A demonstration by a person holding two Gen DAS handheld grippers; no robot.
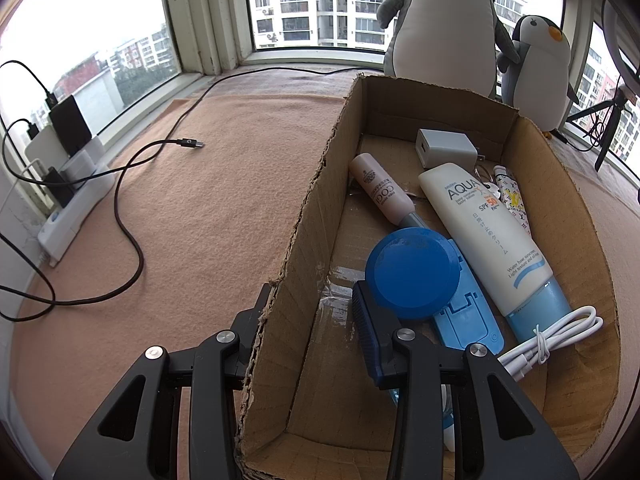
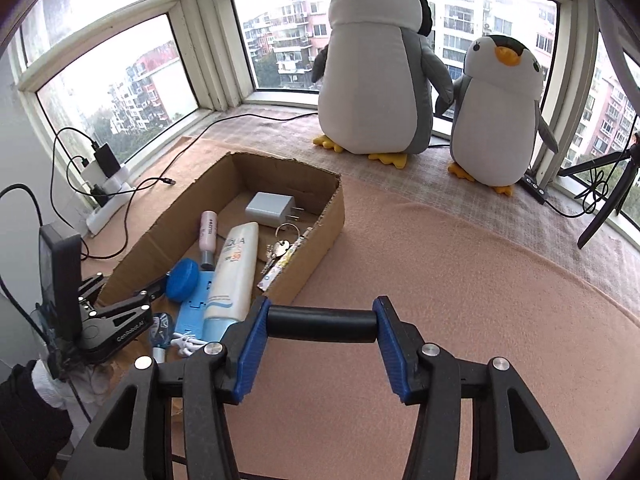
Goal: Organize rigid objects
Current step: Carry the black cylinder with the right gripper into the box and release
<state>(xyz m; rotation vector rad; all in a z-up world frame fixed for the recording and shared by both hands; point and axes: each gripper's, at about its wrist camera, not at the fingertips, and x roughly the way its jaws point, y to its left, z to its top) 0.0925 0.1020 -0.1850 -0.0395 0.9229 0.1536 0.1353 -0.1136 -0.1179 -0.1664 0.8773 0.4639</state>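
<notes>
Your right gripper (image 2: 322,330) has its jaws clamped on a black cylinder (image 2: 322,325), its ends hidden behind the pads. Your left gripper (image 1: 310,320) straddles the cardboard box (image 1: 304,224) wall, jaws apart; its outer finger is hidden behind the wall. Just beyond its inner jaw, the blue round case (image 1: 412,274) covers part of a blue stand (image 1: 468,320). Farther on lie the sunscreen tube (image 1: 484,232) and charger (image 1: 444,148).

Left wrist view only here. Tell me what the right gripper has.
Observer: The right gripper is shut on a black cylinder.
Operator: Give its position against the box.
Observer: Outside the cardboard box, above the pink blanket, past the box's near right corner.
Operator: Describe the big penguin's head.
Observer: The big plush penguin has a black cap and an orange beak.
</notes>
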